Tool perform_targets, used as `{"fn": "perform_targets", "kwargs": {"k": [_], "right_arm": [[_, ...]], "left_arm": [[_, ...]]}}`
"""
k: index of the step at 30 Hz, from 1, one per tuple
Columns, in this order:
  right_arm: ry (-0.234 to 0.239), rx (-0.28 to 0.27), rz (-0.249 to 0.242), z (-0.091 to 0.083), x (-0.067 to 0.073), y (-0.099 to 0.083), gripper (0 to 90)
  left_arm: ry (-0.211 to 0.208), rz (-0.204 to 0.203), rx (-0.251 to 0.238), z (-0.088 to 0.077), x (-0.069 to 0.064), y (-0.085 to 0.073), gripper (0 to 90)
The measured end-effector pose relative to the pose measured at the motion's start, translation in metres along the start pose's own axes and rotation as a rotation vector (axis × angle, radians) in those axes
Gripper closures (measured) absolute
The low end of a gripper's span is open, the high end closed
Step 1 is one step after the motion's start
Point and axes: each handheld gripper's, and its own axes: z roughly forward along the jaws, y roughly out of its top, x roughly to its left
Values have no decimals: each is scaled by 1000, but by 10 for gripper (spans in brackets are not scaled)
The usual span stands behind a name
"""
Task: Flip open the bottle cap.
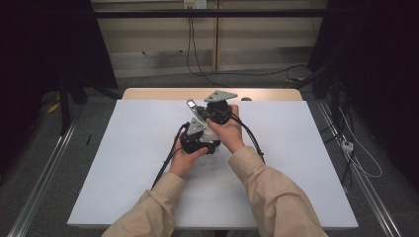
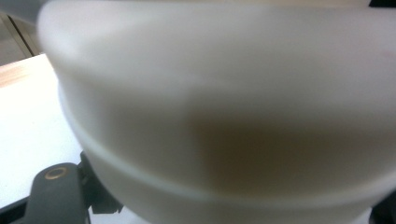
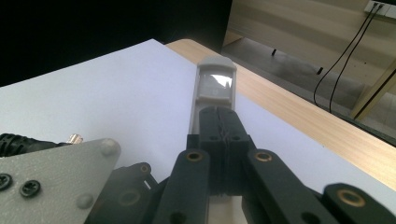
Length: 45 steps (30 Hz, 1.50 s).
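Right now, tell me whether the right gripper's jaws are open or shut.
Shut. In the right gripper view, the right gripper has its black jaws pressed together on a grey handle-like piece sticking out past them.

Both grippers are sitting mid-table, the left gripper just before the right gripper. A flat device is lying between the right one's jaws, above the table.
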Motion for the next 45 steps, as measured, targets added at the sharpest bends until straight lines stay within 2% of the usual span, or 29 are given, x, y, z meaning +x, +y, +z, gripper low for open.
{"fn": "perform_targets", "kwargs": {"k": [14,20,25,27,30,31,33,34,37,38,40,45], "right_arm": [[4,22,17,3,0,-1,900],[5,24,14,3,1,-1,900],[-3,23,1,3,2,-1,898],[-5,23,-1,2,2,-1,886],[-5,24,-9,1,3,-1,857],[-7,24,-10,0,3,-1,849],[-11,20,-6,-2,3,-1,835],[-12,18,-3,-3,3,-1,831],[-16,25,-3,-6,1,-2,808],[-18,26,-1,-8,0,-2,801],[-21,19,8,-11,-2,-3,786],[-26,24,14,-16,-6,-5,727]], "left_arm": [[-4,-13,-5,0,0,0,188],[-5,-15,-5,0,0,0,187],[3,-2,-2,0,1,0,185],[-13,-11,-2,0,0,0,184],[-4,-5,9,-1,1,0,178],[-16,-19,12,-1,1,0,173],[-11,-25,18,-2,2,0,160],[-6,-14,22,-3,2,0,155],[-17,-23,22,-4,2,1,141],[-3,-21,22,-5,2,1,138],[-27,-29,17,-6,2,2,133],[-42,-28,36,-10,2,3,110]]}}
